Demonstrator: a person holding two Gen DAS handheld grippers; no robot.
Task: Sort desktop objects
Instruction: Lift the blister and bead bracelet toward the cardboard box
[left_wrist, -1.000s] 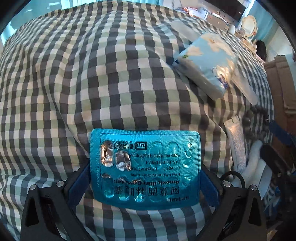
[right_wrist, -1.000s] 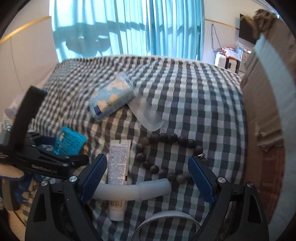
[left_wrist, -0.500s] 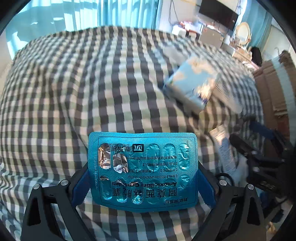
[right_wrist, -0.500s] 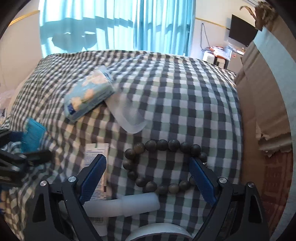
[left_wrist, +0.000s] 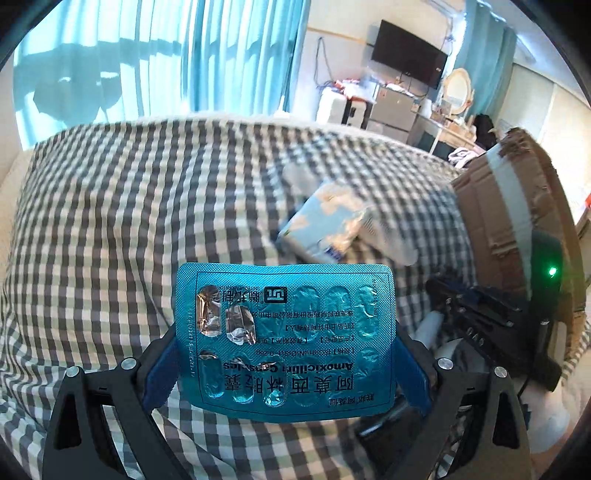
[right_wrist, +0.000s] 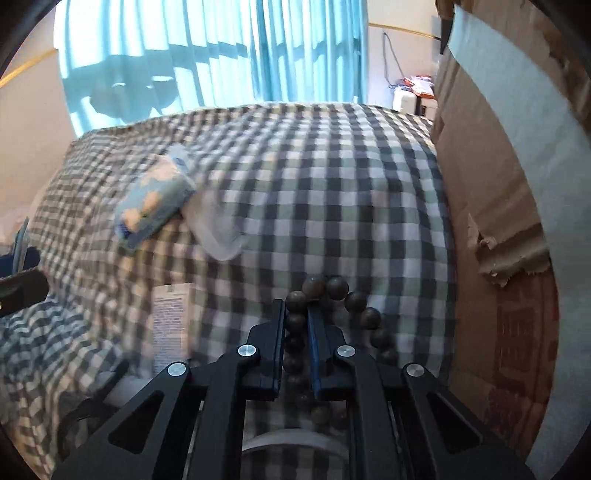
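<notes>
My left gripper (left_wrist: 286, 369) is shut on a teal blister pack of capsules (left_wrist: 284, 339), held flat by its two short edges above the checked cloth (left_wrist: 147, 221). In the right wrist view my right gripper (right_wrist: 295, 314) has its jaws closing on the near left side of a dark bead bracelet (right_wrist: 336, 288), with beads pressed between the blue pads. The remainder of the loop lies on the cloth to the right of the fingers. A white tube (right_wrist: 170, 317) lies just left of that gripper.
A blue-and-white tissue pack (left_wrist: 325, 225) (right_wrist: 155, 199) lies mid-cloth, with a clear plastic piece (right_wrist: 218, 229) beside it. A tall cardboard box (right_wrist: 480, 184) (left_wrist: 498, 206) walls off the right side. A white cylinder (left_wrist: 428, 328) lies near the right tool. Curtains hang behind.
The left gripper rose and tipped up with the blister pack still in it. The right gripper shifted over the bracelet and went from wide open to shut on its beads.
</notes>
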